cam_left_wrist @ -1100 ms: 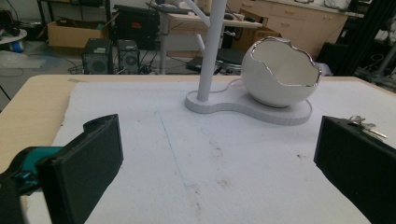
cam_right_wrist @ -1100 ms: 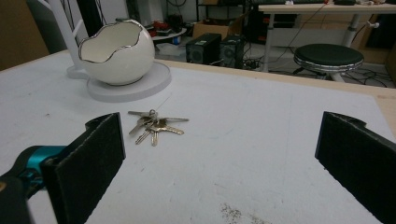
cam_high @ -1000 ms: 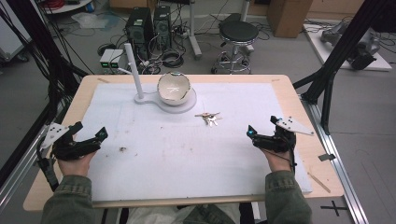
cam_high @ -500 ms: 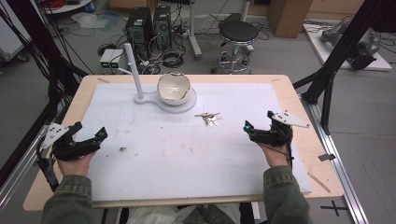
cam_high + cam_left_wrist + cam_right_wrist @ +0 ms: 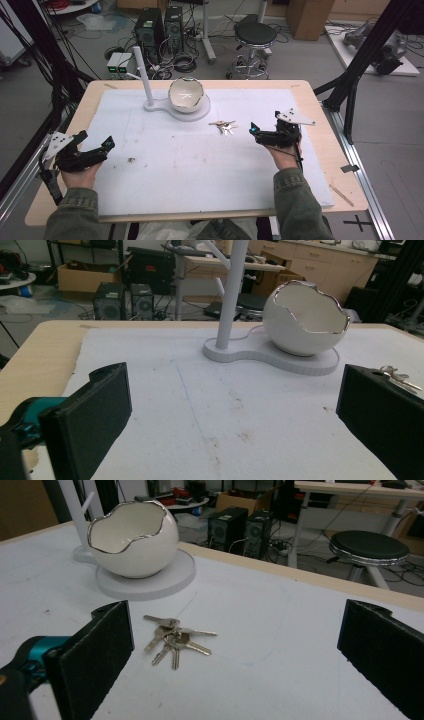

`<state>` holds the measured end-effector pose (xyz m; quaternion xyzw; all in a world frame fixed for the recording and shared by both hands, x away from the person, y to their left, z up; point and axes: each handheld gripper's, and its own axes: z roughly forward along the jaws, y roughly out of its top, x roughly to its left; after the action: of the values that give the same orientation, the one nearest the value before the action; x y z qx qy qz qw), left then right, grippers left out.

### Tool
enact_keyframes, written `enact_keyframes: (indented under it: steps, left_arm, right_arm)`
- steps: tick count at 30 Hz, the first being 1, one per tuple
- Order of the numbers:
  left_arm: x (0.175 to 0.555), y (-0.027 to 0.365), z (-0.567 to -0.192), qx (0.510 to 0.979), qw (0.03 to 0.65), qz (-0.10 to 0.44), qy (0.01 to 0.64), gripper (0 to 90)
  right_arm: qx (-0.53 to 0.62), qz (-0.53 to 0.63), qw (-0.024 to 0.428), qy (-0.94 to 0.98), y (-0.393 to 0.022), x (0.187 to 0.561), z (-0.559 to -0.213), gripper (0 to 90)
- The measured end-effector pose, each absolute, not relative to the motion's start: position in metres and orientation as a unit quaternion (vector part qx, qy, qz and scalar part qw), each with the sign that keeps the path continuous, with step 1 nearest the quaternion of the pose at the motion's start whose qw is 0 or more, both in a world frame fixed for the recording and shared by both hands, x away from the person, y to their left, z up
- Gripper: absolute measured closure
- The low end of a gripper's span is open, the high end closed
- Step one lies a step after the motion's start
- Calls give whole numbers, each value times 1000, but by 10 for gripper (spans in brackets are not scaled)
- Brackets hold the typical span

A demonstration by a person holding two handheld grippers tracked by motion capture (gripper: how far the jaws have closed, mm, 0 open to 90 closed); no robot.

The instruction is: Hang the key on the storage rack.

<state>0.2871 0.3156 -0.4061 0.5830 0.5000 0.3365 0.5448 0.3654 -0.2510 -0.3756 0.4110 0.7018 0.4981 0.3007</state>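
My right tool (image 5: 256, 131), jaws spread wide and holding nothing, has crept forward and leftward over the past second and now hangs just short of the bunch of keys (image 5: 223, 126); in the right gripper view the keys (image 5: 173, 637) lie flat on the white mat between its black jaws, untouched; I judge the pickup is about to begin, the approach nearly done; my left tool (image 5: 95, 152) has not stirred, jaws likewise spread and empty, resting near the table's (image 5: 320, 107) left edge, well apart from the keys; beyond them the egg-shaped bowl (image 5: 186, 94) sits on its white stand (image 5: 150, 102), probably where the keys belong.
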Motion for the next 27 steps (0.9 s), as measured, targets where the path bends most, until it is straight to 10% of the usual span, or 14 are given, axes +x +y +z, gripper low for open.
enact_keyframes:
  steps: [27]
  left_arm:
    - [287, 316, -406, 581, 546, 338, 500, 17]
  right_arm:
    - [387, 489, 252, 740, -216, 406, -364, 6]
